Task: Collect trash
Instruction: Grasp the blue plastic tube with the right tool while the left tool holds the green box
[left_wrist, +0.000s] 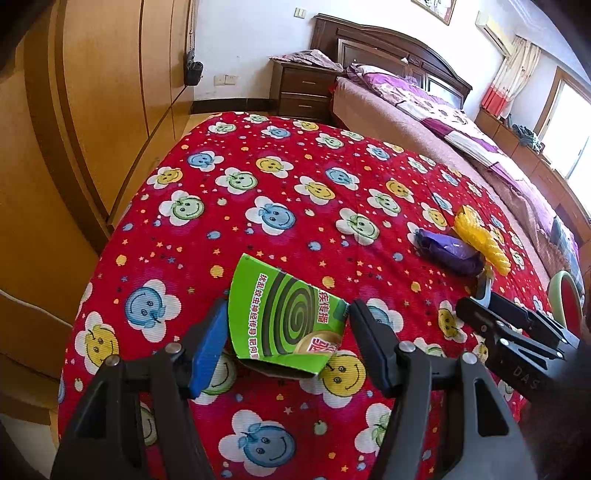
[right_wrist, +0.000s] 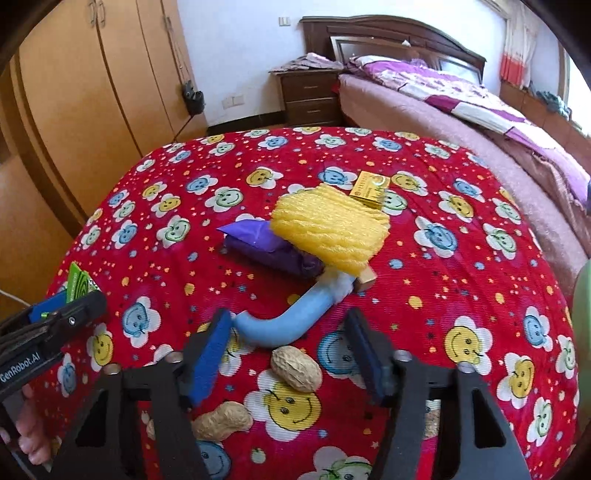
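1. On the red smiley-flower cloth (right_wrist: 461, 280) covering the worktop, the trash lies scattered: a green mosquito-coil carton (left_wrist: 284, 317), a purple wrapper (right_wrist: 273, 251), yellow foam netting (right_wrist: 328, 229), a small yellow box (right_wrist: 369, 186), a pale blue curved piece (right_wrist: 284, 325) and two peanuts (right_wrist: 295, 369).
2. The left hand-held gripper (left_wrist: 288, 328) sits with its jaws apart either side of the carton; the blue pad (left_wrist: 210, 347) looks just beside the carton's edge, and I cannot tell that it presses, so I judge the carton is not yet clamped.
3. The right hand-held gripper (right_wrist: 288, 343) points down at the blue piece and the nearer peanut, which lie between its parted jaws; neither pad touches them.
4. Each gripper straddles its own item, probably so both can be picked up together.
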